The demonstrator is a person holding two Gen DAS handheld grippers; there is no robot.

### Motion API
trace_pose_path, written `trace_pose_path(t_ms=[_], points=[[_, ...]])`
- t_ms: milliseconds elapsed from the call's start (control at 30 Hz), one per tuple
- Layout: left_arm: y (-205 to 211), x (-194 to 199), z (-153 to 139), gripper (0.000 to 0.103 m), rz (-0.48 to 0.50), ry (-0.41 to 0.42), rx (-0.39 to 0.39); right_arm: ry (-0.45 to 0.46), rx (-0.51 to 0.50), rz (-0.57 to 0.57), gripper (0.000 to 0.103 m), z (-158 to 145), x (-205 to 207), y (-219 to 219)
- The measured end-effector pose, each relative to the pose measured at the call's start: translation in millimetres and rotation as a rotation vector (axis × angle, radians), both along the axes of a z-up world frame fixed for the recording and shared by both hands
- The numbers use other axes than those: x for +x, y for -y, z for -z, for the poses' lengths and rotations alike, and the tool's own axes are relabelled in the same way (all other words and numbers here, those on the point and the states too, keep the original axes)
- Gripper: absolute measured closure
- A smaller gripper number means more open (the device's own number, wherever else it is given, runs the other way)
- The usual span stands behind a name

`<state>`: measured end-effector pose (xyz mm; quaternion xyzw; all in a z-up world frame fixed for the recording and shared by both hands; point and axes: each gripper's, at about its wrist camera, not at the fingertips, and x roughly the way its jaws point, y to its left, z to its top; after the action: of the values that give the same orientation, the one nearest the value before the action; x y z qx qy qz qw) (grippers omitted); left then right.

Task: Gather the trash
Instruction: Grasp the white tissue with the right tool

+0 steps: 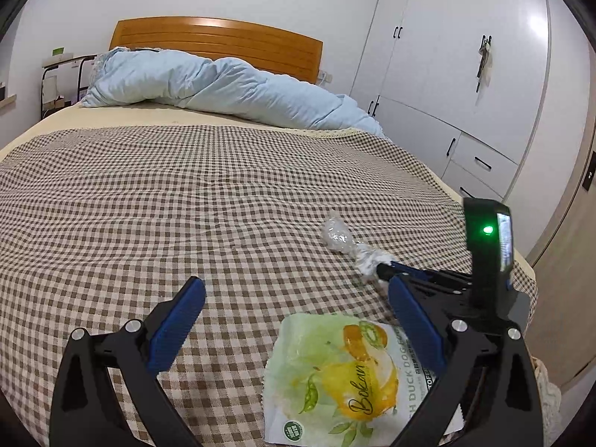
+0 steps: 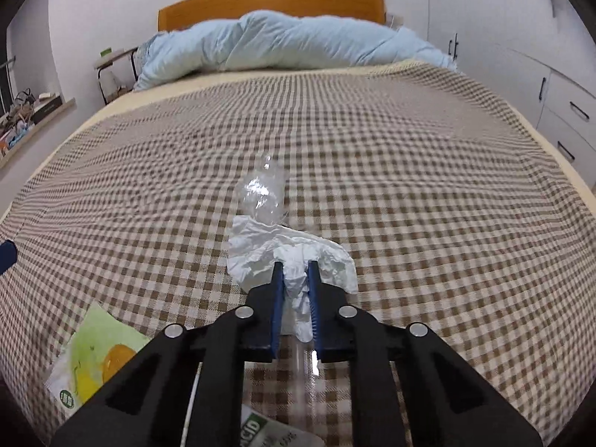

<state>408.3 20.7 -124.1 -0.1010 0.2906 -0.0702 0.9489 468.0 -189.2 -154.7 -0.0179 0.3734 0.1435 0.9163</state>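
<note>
My right tongs clenched on crumpled tissue for lift-off; clear plastic wrap just beyond tips, possibly stuck to tissue. Left tongs released, snack pouch below and between fingers, next pick.

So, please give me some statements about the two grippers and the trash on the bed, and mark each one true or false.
1. The right gripper is shut on the crumpled white tissue. True.
2. The left gripper holds the green snack packet. False: it is open, and the packet lies on the checked bedcover below it.
3. The clear plastic wrapper lies just beyond the tissue. True.
4. The blue duvet covers the trash. False: it is bunched by the headboard.
</note>
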Motion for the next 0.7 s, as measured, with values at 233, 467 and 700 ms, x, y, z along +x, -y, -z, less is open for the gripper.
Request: trace_pose_path(t_ms=[233,467,700], points=[[4.2,-2.8,-1.2,0.007,0.004,0.008,0.014,0.121,0.073,0.093,0.091,-24.5,-29.7,29.6],[19.1,-1.6,-0.8,0.007,0.028,-0.005,-0.013,0.195,0.134,0.177,0.091,-45.3,-48.5,68.3],[56.2,-3.5,1.3,0.007,0.085,-0.033,-0.036,0.204,0.147,0.198,0.091,-51.8,-56.0,91.9]])
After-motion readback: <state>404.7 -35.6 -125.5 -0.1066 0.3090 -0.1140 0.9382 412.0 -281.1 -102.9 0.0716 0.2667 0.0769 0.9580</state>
